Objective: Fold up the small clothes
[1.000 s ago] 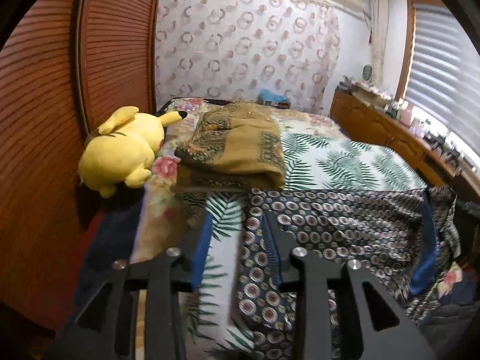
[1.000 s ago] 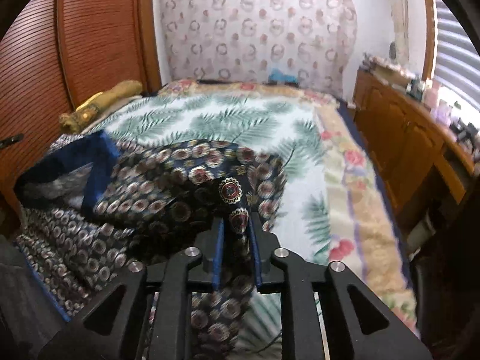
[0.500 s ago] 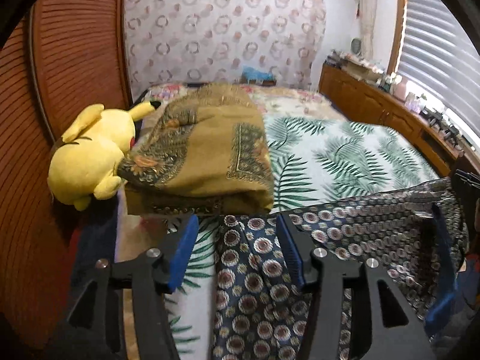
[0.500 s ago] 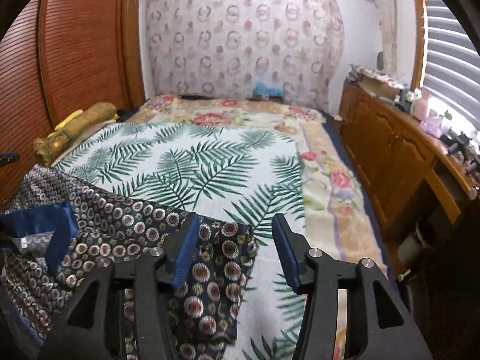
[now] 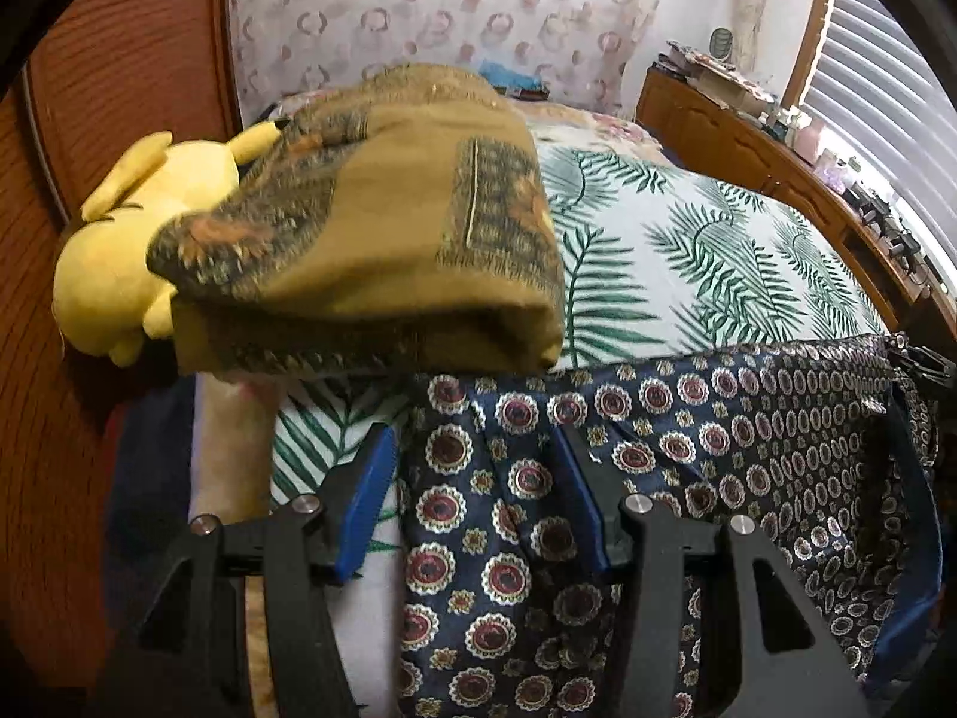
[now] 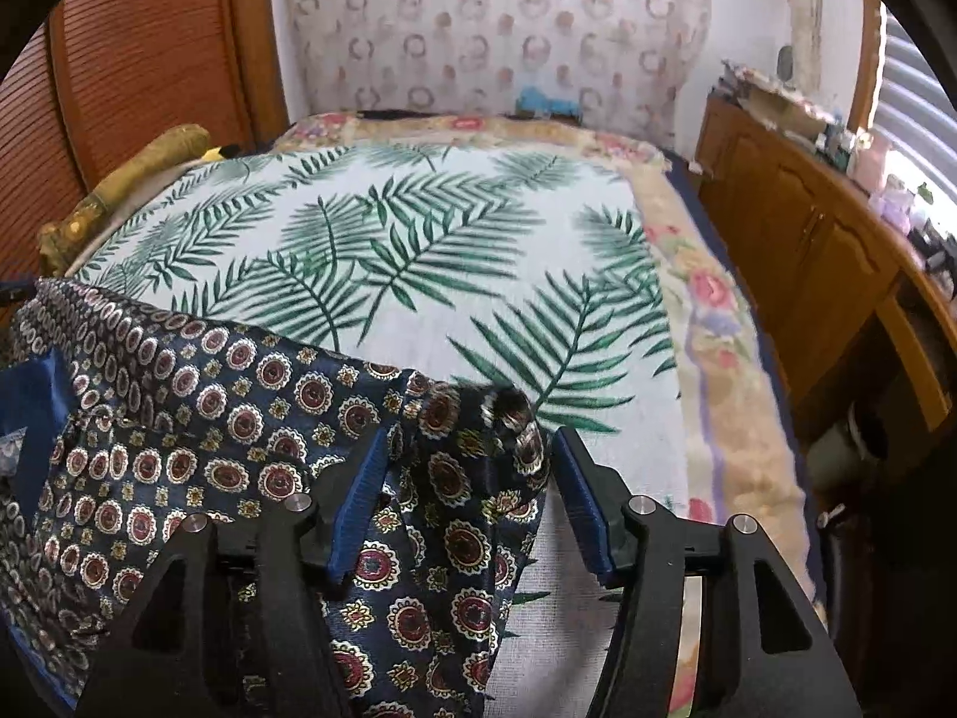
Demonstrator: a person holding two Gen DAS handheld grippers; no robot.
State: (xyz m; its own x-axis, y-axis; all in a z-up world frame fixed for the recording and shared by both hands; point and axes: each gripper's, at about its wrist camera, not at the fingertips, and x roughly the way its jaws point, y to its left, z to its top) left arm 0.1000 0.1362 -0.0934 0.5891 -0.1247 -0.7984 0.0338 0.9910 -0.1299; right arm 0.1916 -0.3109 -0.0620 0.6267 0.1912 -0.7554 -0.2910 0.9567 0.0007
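Observation:
A navy garment (image 5: pixel 718 419) printed with red and white medallions lies spread across the near end of the bed, its blue lining showing at one edge. My left gripper (image 5: pixel 472 443) stands open over the garment's left end, cloth lying loose between its blue pads. In the right wrist view the same garment (image 6: pixel 209 419) ends in a rumpled corner. My right gripper (image 6: pixel 469 443) straddles that corner; its jaws are opening and the pads do not press on the cloth.
A folded mustard patterned cloth (image 5: pixel 389 239) sits just beyond the garment's left end, with a yellow plush toy (image 5: pixel 119 239) beside it against the slatted wooden wall (image 5: pixel 90 90). The palm-leaf bedsheet (image 6: pixel 418 239) stretches ahead. Wooden cabinets (image 6: pixel 807 239) line the right side.
Both grippers went from shut on the garment to open and let it go. Both moved forward and lower over the bed, and the garment's lifted edge now rests on the sheet.

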